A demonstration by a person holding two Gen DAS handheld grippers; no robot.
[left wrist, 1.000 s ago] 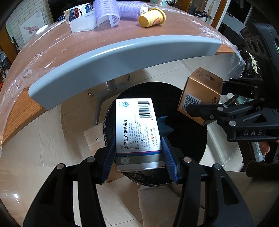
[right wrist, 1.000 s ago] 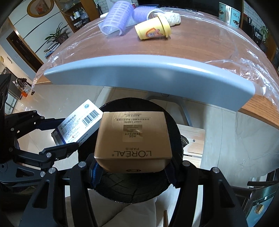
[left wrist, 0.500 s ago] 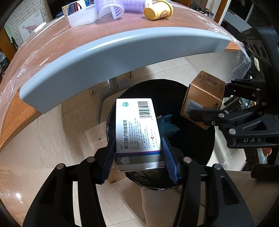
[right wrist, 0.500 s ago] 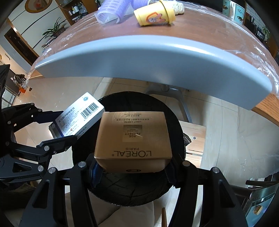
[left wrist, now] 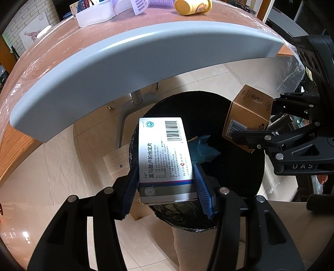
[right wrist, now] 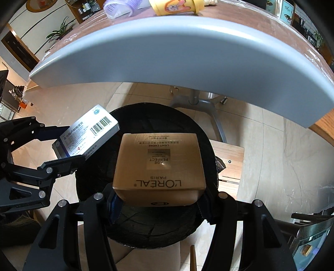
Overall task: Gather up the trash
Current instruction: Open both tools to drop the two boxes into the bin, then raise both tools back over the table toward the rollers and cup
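My left gripper (left wrist: 166,187) is shut on a white medicine box (left wrist: 165,158) with a barcode, held over the black-lined trash bin (left wrist: 240,179) on the floor. My right gripper (right wrist: 158,200) is shut on a tan L'Oréal carton (right wrist: 158,164), also held above the bin (right wrist: 146,227). Each gripper shows in the other view: the carton (left wrist: 246,116) at the right, the medicine box (right wrist: 87,133) at the left. A crumpled blue piece of trash (left wrist: 203,150) lies inside the bin.
The wooden table under plastic film, with a grey edge (left wrist: 129,54), overhangs the bin. On it lie a yellow paper cup (left wrist: 192,7), a purple ribbed container (right wrist: 119,8) and a white tray (left wrist: 94,15). The table's metal leg (right wrist: 198,100) stands behind the bin.
Both grippers have dropped lower towards the bin with their boxes. The table edge now fills more of the upper view.
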